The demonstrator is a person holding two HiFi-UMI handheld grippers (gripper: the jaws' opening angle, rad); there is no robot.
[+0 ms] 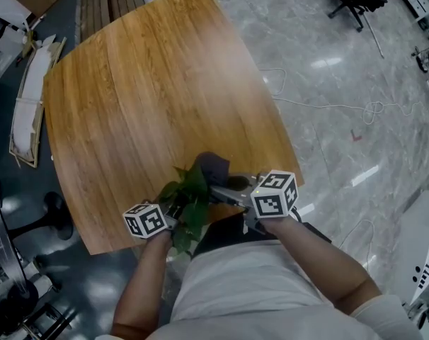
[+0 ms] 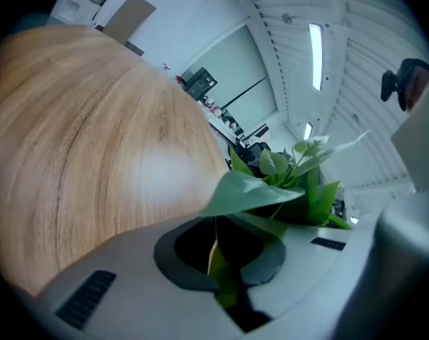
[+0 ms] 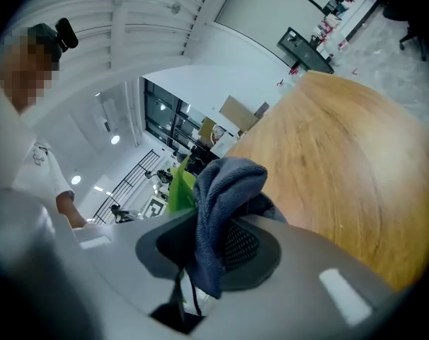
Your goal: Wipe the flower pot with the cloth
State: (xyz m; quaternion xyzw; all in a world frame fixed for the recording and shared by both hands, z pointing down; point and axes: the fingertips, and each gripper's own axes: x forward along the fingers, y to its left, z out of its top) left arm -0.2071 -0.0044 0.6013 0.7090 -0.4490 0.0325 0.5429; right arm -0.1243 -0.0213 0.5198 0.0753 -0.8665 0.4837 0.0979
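counter (image 1: 151, 83): one, warm wood with long streaked grain, smooth top, rounded corners
left tongs (image 2: 225, 264): at the near counter edge, left of the leaves; grey moulded shell with dark pads; pressed together, pinching a green leaf stalk of the plant
marker cubes: two, white with black square patterns, one on each tongs, left (image 1: 145, 219) and right (image 1: 275, 193)
plant (image 2: 285, 183): one, broad glossy green leaves, pointed tips, several overlapping
flower pot (image 1: 225, 212): one, only an orange-brown patch showing under the leaves, at the near counter edge between the two tongs; shape mostly hidden
cloth (image 3: 225, 190): one, dark blue-grey, soft looped weave, bunched into folds, just right of the leaves
right tongs (image 3: 211, 253): same grey shell; clamped on the cloth, fabric bulging above the pads
floor (image 1: 356, 83): far right, polished grey stone look, pale veining
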